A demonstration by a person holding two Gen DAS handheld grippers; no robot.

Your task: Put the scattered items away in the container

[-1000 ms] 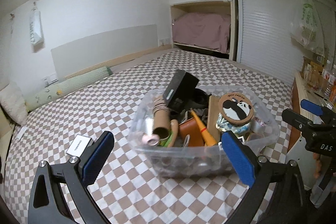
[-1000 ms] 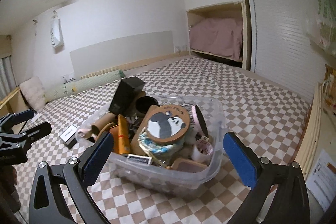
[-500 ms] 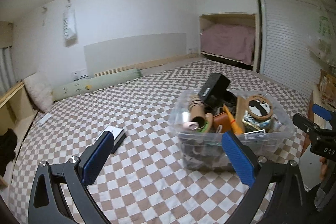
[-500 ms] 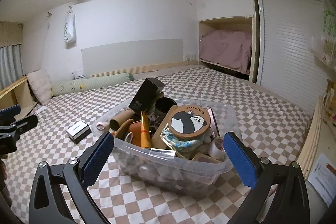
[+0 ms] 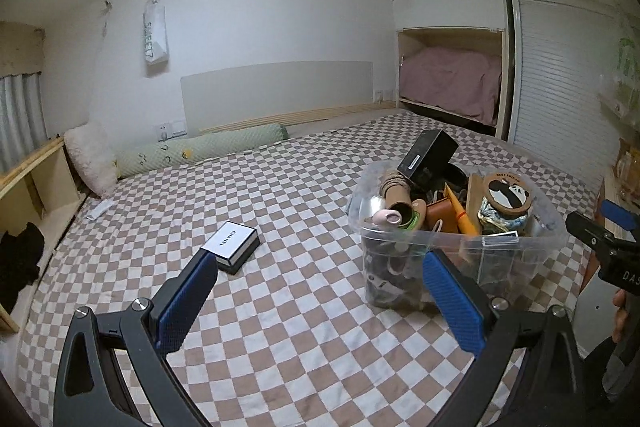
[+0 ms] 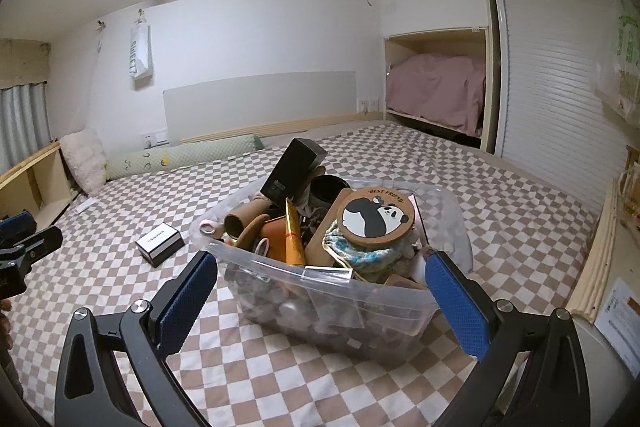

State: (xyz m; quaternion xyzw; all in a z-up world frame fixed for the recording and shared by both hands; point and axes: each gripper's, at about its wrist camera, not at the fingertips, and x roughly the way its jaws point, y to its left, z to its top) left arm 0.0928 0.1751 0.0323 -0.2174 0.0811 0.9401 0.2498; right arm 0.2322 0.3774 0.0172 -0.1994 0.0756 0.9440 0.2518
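Note:
A clear plastic bin (image 5: 516, 247) (image 6: 332, 287) sits on the checkered bed, heaped with items: a black box, cardboard tubes, an orange tube, a round panda coaster (image 6: 375, 214). A small black-and-white box (image 5: 231, 245) (image 6: 159, 242) lies on the bed to the left of the bin. My left gripper (image 5: 316, 293) is open and empty, just short of the small box at its left finger. My right gripper (image 6: 320, 301) is open and empty, facing the bin's near wall. Each gripper shows at the edge of the other's view.
A green bolster (image 5: 200, 153) and a white pillow (image 5: 90, 157) lie along the far wall. A wooden shelf unit (image 5: 28, 183) stands on the left. A closet nook with pink bedding (image 5: 452, 83) and a shutter door are at the right.
My left gripper has pulled back and swung left, so the small box now lies nearer its left finger and the bin sits to the right. My right gripper has drawn back and lowered slightly.

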